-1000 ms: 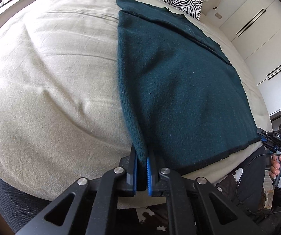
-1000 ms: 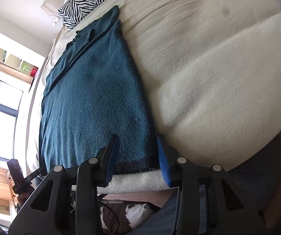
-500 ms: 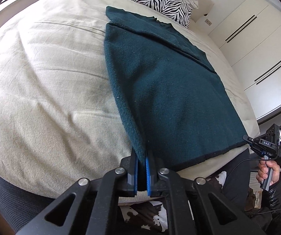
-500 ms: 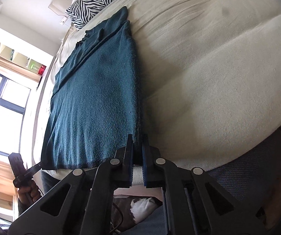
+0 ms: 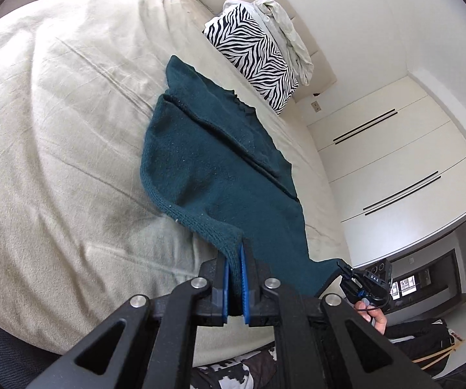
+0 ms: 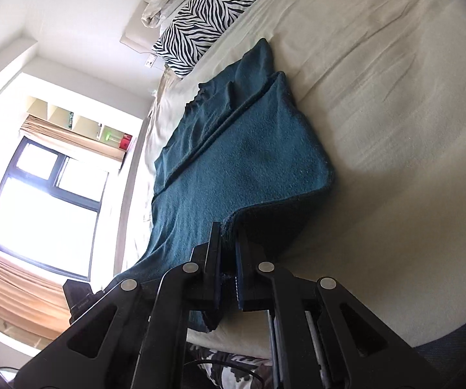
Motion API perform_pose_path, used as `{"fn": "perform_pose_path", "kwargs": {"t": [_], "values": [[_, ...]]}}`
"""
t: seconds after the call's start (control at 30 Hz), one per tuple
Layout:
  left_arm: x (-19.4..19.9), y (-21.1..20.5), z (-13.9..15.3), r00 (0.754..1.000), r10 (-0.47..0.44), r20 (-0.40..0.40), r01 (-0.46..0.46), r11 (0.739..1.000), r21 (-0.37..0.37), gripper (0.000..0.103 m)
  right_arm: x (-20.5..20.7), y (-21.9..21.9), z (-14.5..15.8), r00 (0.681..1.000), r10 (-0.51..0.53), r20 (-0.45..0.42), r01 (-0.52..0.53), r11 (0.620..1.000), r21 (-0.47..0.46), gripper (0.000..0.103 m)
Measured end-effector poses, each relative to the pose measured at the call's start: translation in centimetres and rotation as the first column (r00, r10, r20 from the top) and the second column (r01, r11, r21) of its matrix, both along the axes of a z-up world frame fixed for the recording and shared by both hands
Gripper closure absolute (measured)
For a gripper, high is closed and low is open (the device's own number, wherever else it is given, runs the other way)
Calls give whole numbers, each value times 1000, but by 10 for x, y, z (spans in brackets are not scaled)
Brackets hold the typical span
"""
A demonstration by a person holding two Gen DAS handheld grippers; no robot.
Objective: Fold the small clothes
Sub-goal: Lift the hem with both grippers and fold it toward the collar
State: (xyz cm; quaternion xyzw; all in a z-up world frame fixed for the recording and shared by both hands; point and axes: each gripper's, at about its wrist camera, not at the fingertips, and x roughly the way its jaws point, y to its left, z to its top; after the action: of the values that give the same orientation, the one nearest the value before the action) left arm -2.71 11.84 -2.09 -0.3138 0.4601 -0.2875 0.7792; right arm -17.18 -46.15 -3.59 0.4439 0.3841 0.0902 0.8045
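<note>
Left gripper [image 5: 235,253]: blue-padded jaws clamped on one near corner of the sweater [image 5: 213,175], the knit edge pinched between the pads and raised off the bed [image 5: 54,136]. Right gripper [image 6: 228,243]: jaws likewise pressed together on the other near corner, cloth bunched between them, its hem hanging below the fingers. Sweater: dark teal knit, near end lifted at both corners and sagging between them, far end lying flat on the bed with a folded layer across the top, running lengthwise toward the headboard. Bed: beige cover, creased, bare on both sides of the sweater. Pillow [image 5: 252,55]: zebra print, at the head of the bed just beyond the sweater, with a pale crumpled cloth [image 5: 284,29] resting against it. Wardrobe [image 5: 391,162]: white doors with dark slot handles, seen past the bed in the left view. Window [image 6: 44,207]: dark-framed, bright, with shelving above, seen in the right view.
</note>
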Motion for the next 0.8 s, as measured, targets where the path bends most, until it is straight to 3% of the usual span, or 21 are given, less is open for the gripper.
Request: {"fn": "perform_pose_path", "kwargs": {"t": [0.2, 0.43, 0.67, 0.8], "values": [[42, -2, 18, 998, 62, 20, -60, 994, -87, 96, 55, -12, 19, 999, -25, 42, 27, 999, -35, 97], [117, -8, 21, 992, 126, 10, -124, 985, -117, 96, 127, -34, 27, 996, -58, 70, 62, 997, -55, 97], [201, -19, 10, 987, 163, -11, -163, 982, -99, 96, 212, -57, 28, 987, -119, 104, 129, 986, -103, 97], [248, -31, 5, 985, 175, -12, -175, 983, -61, 96, 259, -71, 14, 984, -161, 76, 170, 978, -121, 97]]}}
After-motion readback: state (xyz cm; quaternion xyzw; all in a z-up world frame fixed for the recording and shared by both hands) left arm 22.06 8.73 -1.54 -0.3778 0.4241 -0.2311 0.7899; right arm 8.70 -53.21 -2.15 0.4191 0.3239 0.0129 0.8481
